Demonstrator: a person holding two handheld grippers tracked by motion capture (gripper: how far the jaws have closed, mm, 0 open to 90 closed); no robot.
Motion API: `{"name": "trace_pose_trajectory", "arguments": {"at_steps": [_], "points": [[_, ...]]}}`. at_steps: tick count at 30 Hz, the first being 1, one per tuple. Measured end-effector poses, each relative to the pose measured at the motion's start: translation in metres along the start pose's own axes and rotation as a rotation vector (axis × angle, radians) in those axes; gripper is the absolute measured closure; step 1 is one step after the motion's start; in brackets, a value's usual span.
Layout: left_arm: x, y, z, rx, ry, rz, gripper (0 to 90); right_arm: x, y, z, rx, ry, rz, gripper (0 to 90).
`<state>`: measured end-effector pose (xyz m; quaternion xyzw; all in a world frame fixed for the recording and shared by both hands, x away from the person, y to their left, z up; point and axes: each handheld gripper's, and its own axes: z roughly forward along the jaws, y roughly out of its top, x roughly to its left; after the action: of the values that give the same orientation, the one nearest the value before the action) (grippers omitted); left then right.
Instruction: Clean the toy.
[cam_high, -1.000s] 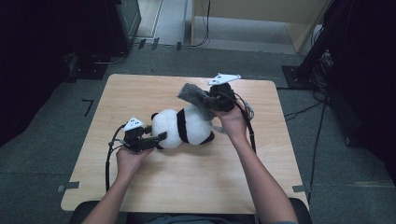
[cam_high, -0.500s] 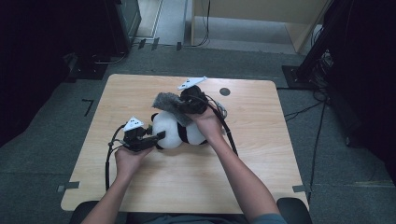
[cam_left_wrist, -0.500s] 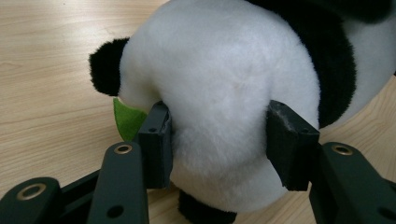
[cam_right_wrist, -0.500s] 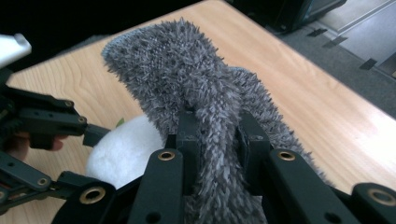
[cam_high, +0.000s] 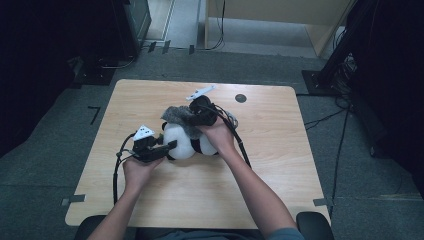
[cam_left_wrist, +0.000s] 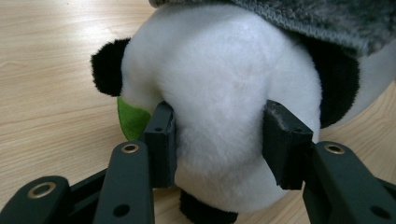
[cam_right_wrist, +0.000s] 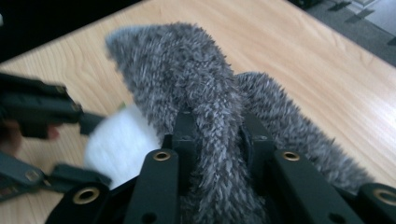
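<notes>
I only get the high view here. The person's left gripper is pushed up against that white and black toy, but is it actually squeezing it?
Observer: Yes. In the left gripper view both jaws of the left gripper press into the white and black plush panda.
Operator: What's the grey thing on top?
Observer: A fuzzy grey knitted piece of cloth, pinched between the jaws of the right gripper.
Operator: Any other colours on the toy?
Observer: A small green patch beside its black ear.

Light wooden tabletop (cam_high: 280, 165) with rounded corners, set on grey carpeted floor (cam_high: 45, 165), grey tape strips (cam_high: 73, 200) seen at its near edges, dark equipment (cam_high: 131, 22) at the far left, pale wooden furniture (cam_high: 280, 12) beyond, black cables (cam_high: 345, 130) trailed at right.
</notes>
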<state>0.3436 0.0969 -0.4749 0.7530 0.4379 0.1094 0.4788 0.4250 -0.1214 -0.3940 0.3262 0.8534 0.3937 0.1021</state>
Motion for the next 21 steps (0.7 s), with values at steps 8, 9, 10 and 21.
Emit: {"name": "trace_pose_trajectory", "arguments": {"at_steps": [8,9,10,21], "points": [[-0.002,0.000,0.001,-0.006,0.015,0.007,52.9,0.020,0.013,0.018,0.022,0.040,-0.037,74.2],[-0.001,0.000,0.001,-0.005,0.013,0.004,53.2,0.020,0.012,0.020,0.034,0.037,-0.036,74.4],[-0.001,0.000,0.001,-0.005,0.012,0.000,53.6,0.019,0.012,0.021,0.036,0.036,-0.035,74.5],[-0.001,0.000,0.001,-0.002,0.013,-0.007,56.3,-0.001,0.005,0.004,0.080,-0.031,-0.032,75.5]]}}
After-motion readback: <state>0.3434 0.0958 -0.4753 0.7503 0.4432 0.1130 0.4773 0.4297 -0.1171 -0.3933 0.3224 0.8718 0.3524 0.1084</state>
